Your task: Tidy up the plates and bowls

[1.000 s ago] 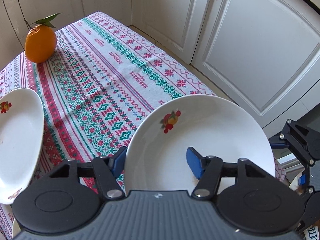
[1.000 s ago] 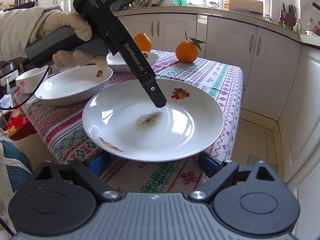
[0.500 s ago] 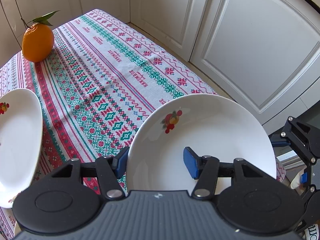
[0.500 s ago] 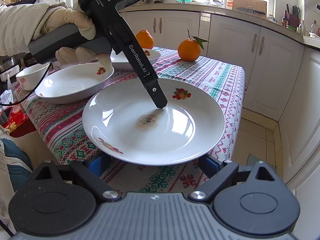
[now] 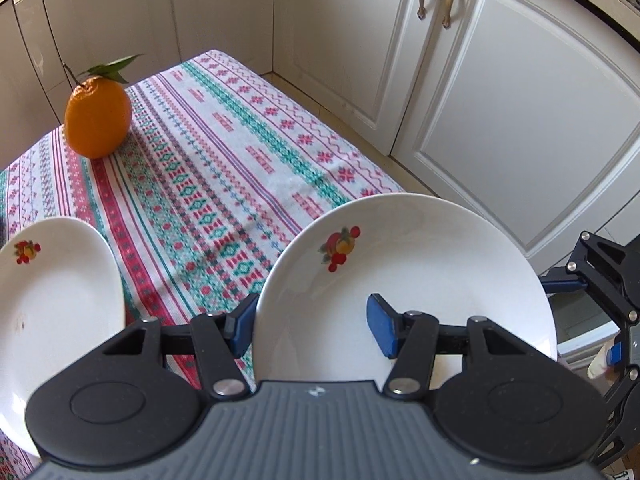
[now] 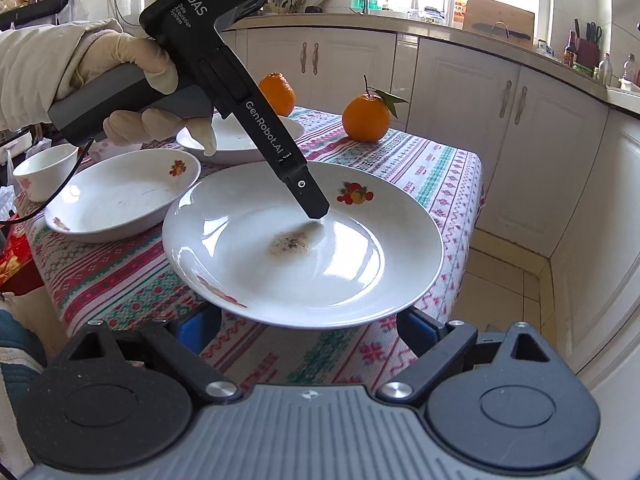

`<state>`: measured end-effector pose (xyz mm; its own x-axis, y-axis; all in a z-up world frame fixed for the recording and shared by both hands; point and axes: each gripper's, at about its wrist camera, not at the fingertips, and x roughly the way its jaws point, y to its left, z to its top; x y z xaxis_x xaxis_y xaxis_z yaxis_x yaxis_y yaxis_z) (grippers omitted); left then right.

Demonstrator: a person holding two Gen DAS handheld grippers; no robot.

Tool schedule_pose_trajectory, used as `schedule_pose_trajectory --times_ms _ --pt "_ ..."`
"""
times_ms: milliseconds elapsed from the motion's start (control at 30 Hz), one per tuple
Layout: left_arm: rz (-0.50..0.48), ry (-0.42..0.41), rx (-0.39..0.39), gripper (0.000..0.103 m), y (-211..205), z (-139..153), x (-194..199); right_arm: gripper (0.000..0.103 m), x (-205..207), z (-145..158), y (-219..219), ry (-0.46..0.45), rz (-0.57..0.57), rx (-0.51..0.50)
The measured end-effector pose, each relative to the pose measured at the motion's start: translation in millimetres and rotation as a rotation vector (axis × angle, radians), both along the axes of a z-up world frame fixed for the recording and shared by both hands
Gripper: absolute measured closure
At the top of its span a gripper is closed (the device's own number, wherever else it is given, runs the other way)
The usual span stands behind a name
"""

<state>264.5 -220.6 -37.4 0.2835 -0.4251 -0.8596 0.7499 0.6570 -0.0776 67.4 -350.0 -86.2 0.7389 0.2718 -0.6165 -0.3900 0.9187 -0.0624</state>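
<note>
A white plate with a fruit print [image 5: 420, 248] [image 6: 248, 240] and a brown stain in its middle hangs a little above the patterned tablecloth [image 5: 208, 168] at the table's near corner. My left gripper [image 5: 312, 330] is shut on its rim, one blue pad inside the plate, the other outside the edge. In the right wrist view its upper finger [image 6: 310, 200] rests in the plate and the lower one is hidden. My right gripper [image 6: 310, 328] stands open, its fingers just below the plate's near rim, not pressing on it.
A second deep plate [image 5: 52, 300] [image 6: 120, 196] lies to the left, a third plate [image 6: 240, 148] behind it, and a small bowl [image 6: 44, 168] at the far left. Two oranges [image 6: 366, 118] [image 6: 278, 92] sit at the back. White cupboards [image 5: 500, 100] stand beyond the table's edge.
The left gripper's pads closed a little further on the rim. The held plate has come up off the cloth, and both grippers rose with it.
</note>
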Motion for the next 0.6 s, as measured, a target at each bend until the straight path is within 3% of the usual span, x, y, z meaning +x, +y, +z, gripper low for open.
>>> schedule_pose_trajectory --times_ms 600 --pt "0.027 -0.013 -0.014 0.047 -15.6 -15.6 53.1 0.006 63.3 -3.4 -23.0 -0.006 -0.010 -0.012"
